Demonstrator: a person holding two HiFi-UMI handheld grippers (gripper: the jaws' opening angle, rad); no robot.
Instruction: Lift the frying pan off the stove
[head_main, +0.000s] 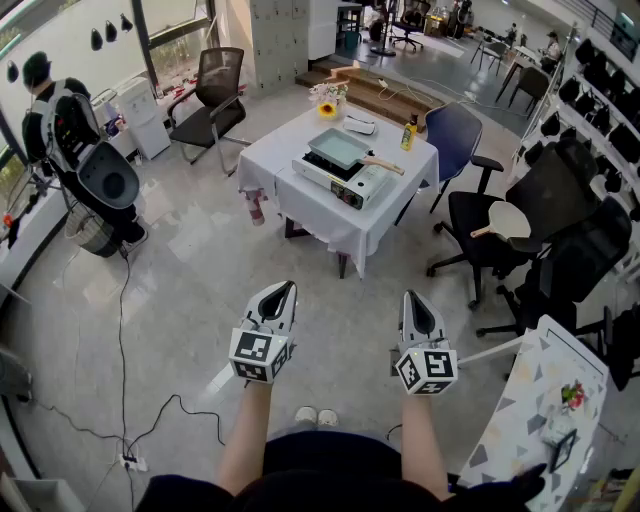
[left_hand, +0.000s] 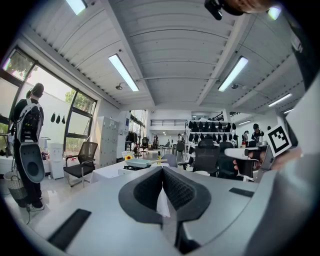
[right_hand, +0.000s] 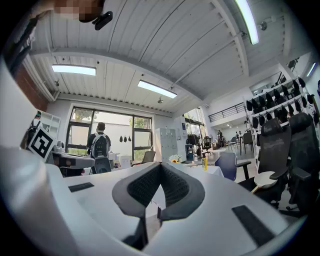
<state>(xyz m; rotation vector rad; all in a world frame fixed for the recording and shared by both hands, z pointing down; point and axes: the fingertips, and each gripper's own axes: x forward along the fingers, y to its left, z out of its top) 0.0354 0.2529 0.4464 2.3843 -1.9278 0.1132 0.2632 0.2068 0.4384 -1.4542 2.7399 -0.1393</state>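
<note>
A pale green square frying pan (head_main: 340, 148) with a wooden handle rests on a portable stove (head_main: 345, 180) on a white-clothed table (head_main: 300, 205), far ahead across the floor. In the left gripper view the frying pan (left_hand: 139, 162) shows small just above the jaws. My left gripper (head_main: 283, 288) and right gripper (head_main: 413, 297) are held side by side near my body, well short of the table. The left gripper (left_hand: 162, 170) is shut with nothing between its pads. The right gripper (right_hand: 160, 166) is also shut and empty.
A yellow bottle (head_main: 409, 132), a sunflower (head_main: 326, 103) and a small dish share the table. A blue chair (head_main: 455, 135) and black chairs (head_main: 500, 230) stand to its right, another chair (head_main: 215, 95) to its left. A person (head_main: 60, 120) stands far left. A cable (head_main: 125, 330) crosses the floor.
</note>
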